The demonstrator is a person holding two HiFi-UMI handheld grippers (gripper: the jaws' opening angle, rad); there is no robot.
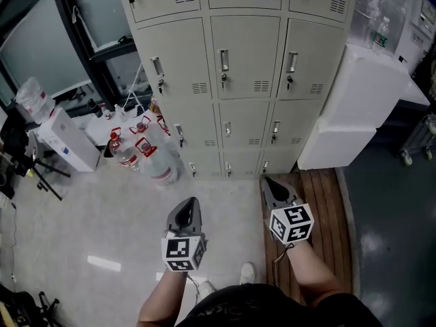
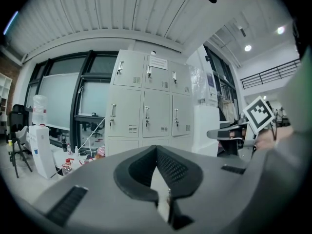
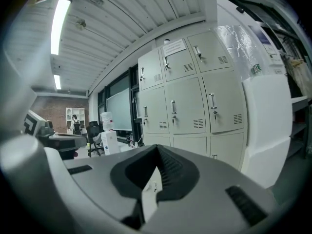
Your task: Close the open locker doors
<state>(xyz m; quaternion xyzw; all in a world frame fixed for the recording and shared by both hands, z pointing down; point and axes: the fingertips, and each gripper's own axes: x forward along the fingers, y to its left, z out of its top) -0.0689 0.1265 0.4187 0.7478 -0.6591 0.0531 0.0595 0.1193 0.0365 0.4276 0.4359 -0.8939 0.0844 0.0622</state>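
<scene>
Two tools, both clenched with nothing between the jaws: left tool [image 1: 187, 208] and right tool [image 1: 272, 184], held well short of the locker bank [image 1: 245, 67]. Doors in view: all appear shut, none seen ajar. Risks: clenched tips knocking the hanging keys [image 1: 223, 81]; feet catching the water bottles [image 1: 146, 157] on the floor or the wooden platform [image 1: 320, 203] edge.

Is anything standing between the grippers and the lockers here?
Nothing visible directly ahead: bare floor lies between the left gripper, the right gripper and the lockers. Water bottles stand before the lockers' lower left corner and white boxes are stacked against their right side, both off to the sides.
</scene>
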